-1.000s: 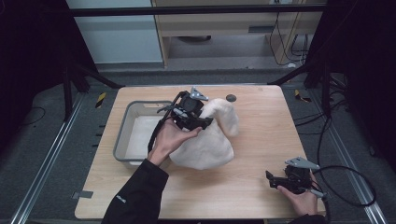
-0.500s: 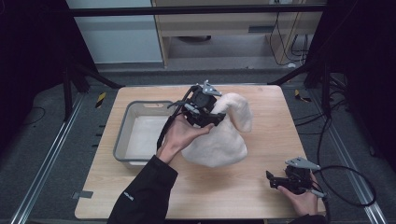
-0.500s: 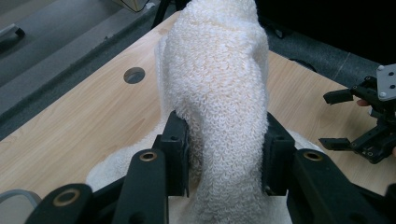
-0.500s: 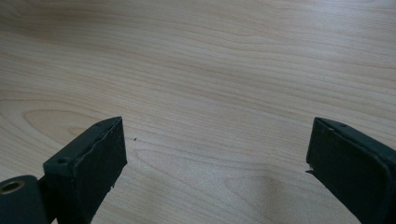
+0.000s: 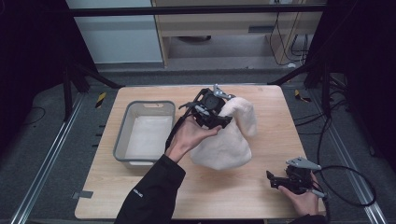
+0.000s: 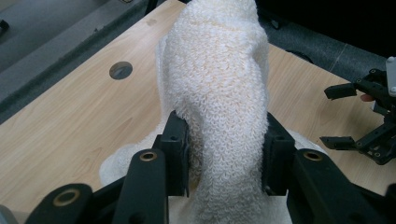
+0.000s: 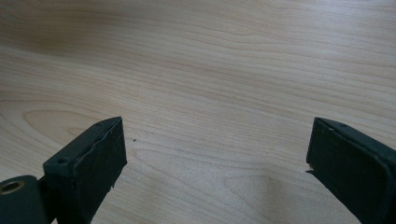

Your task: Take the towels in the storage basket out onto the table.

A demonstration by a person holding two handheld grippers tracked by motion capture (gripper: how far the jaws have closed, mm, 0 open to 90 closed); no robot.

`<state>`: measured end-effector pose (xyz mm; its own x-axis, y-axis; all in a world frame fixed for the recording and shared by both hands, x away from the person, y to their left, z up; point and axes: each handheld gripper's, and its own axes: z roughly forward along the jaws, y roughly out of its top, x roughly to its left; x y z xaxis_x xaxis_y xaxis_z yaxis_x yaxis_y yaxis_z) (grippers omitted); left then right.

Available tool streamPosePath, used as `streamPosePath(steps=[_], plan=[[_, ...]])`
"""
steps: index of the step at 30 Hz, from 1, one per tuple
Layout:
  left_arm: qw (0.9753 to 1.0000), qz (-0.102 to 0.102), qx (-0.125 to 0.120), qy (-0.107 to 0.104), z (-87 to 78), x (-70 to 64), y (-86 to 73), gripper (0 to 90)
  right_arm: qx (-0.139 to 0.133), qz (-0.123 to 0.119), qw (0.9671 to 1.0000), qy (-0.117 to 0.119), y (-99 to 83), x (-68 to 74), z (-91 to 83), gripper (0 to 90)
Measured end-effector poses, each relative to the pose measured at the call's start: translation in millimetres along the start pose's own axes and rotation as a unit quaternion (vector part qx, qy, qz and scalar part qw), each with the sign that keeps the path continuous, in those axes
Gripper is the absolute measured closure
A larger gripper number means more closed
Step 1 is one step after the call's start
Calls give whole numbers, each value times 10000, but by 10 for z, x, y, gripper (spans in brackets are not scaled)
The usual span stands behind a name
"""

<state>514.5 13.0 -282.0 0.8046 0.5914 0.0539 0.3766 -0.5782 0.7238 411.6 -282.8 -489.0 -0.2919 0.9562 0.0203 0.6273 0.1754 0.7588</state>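
Currently the left tool (image 5: 223, 115) is clamped on a bunched fold of the cream towel (image 5: 229, 140), lifted above the desk (image 5: 261, 196); in the left gripper view the fold (image 6: 219, 93) rises between both jaws. Towel's lower part rests mid-desk, just beside the grey bin (image 5: 122, 140) toward the left edge. Right tool (image 5: 272, 181), jaws apart, holding nothing, sits near the front right corner, well apart from the towel.
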Motion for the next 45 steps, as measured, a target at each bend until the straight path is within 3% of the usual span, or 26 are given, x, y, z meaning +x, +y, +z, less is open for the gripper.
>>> streamPosePath(steps=[11,24,33,45], plan=[[9997,-155,165,-30,265,100,-180,611,5,-14,10000,0,0,-2,3,49],[9990,-27,413,-169,589,42,-373,600,44,17,10000,4,-5,-2,3,49],[9982,-16,577,-160,718,37,-484,556,46,1,10000,-1,-7,-1,6,49],[9982,-21,592,-48,806,35,-631,462,46,-35,10000,-12,-9,-2,13,48]])
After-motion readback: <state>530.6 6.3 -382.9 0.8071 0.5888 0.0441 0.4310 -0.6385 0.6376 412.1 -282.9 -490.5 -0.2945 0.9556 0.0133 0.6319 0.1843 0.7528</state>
